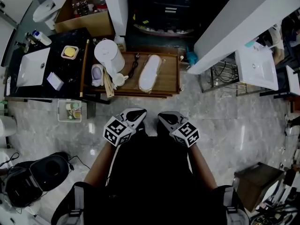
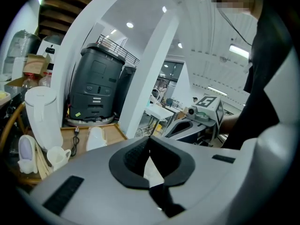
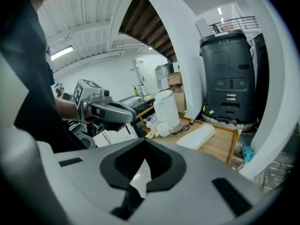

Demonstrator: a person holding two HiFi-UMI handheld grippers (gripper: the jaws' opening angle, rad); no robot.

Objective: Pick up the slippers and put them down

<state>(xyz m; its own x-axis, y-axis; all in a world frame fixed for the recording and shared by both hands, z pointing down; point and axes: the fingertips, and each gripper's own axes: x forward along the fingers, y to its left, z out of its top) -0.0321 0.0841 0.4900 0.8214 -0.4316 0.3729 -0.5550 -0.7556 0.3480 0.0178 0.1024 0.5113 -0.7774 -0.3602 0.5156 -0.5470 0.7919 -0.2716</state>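
A long white slipper point(image 1: 150, 72) lies flat on a low wooden table point(image 1: 169, 74) ahead of me; the same slipper point(image 2: 96, 137) shows in the left gripper view, and in the right gripper view it point(image 3: 197, 136) is right of centre. A smaller white and lilac slipper-like item point(image 1: 97, 74) stands at the table's left end. My left gripper point(image 1: 136, 116) and right gripper point(image 1: 166, 118) hang side by side close to my body, short of the table. Both are shut and hold nothing, as the left gripper point(image 2: 151, 161) and right gripper point(image 3: 143, 165) show in their own views.
A white kettle point(image 1: 108, 55), a cup point(image 1: 119, 80) and a black cord point(image 1: 134, 65) share the table. A black counter with a white sink point(image 1: 33, 67) is at left, a small basket point(image 1: 72, 110) below it. A white pillar point(image 1: 243, 22) and wire rack point(image 1: 225, 76) stand right.
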